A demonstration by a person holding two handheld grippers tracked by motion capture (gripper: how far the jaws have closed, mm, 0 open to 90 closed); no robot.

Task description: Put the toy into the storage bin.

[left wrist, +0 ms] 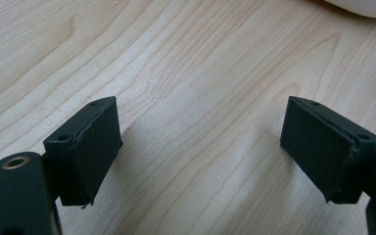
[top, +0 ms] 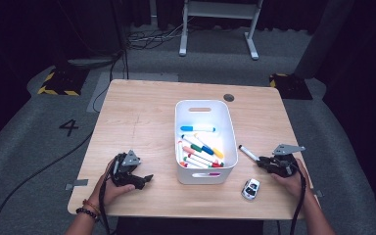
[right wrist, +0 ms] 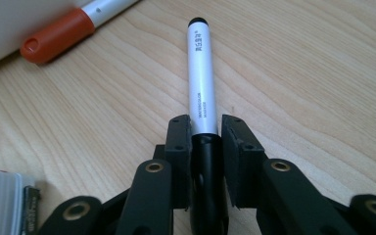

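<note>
High view: bin [top: 229,128] beside marker [top: 248,153].

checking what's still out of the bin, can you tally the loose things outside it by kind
markers: 2 (black-capped marker in the jaws of the right gripper; orange-capped marker beside the white bin)
toy cars: 1 (toy car)
total: 3

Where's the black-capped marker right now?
The black-capped marker lies on the table right of the white bin, its cap end clamped in the right gripper, above the toy car.
</note>
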